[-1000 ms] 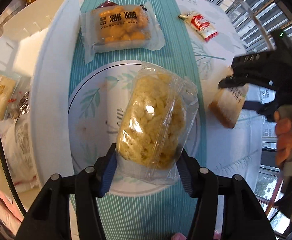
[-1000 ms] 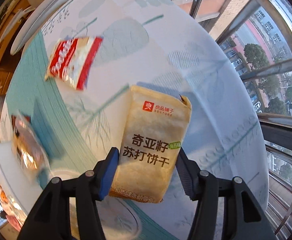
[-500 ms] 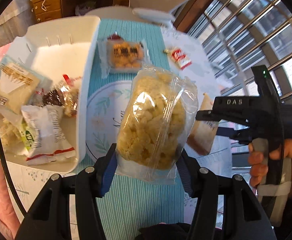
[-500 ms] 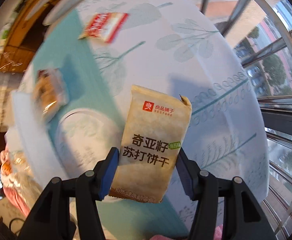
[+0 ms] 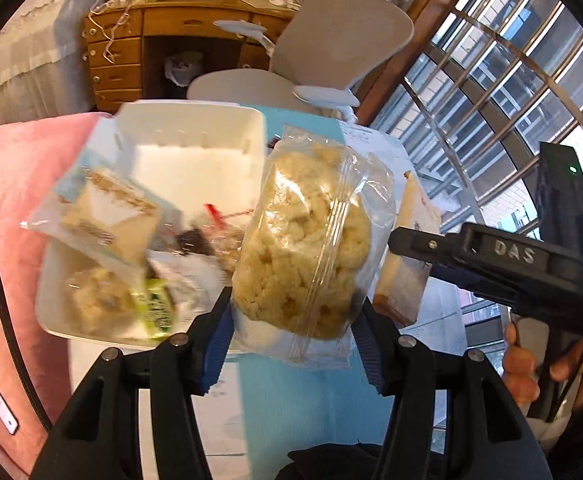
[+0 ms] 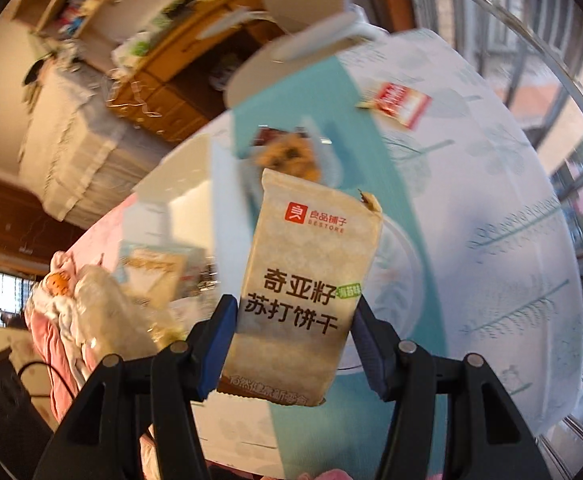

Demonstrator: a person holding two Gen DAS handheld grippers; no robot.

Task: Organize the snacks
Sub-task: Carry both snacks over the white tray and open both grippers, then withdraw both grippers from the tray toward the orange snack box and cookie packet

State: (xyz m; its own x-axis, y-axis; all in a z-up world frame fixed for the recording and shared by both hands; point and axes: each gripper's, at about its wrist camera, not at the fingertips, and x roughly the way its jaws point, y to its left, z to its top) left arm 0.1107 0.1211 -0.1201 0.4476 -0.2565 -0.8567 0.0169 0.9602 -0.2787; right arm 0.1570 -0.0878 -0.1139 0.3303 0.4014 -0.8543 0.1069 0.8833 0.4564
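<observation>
My left gripper (image 5: 297, 338) is shut on a clear bag of yellow puffed snack (image 5: 305, 236) and holds it in the air above the table, just right of the white storage box (image 5: 195, 136). My right gripper (image 6: 293, 344) is shut on a beige soda cracker pack (image 6: 309, 268) with Chinese print, also lifted; the pack shows in the left wrist view (image 5: 409, 264) beside the puffed snack. The box holds several wrapped snacks (image 5: 111, 216).
On the teal runner lie a clear pack of orange snacks (image 6: 289, 156) and a round plate (image 6: 395, 264). A red-and-white sachet (image 6: 401, 102) lies on the white leaf-print cloth. A grey chair (image 5: 331, 40), wooden desk and window bars stand beyond the table.
Both grippers have risen and tilted up with their packs, so more of the room shows. The left gripper has shifted left toward the white box; the right gripper has followed beside it.
</observation>
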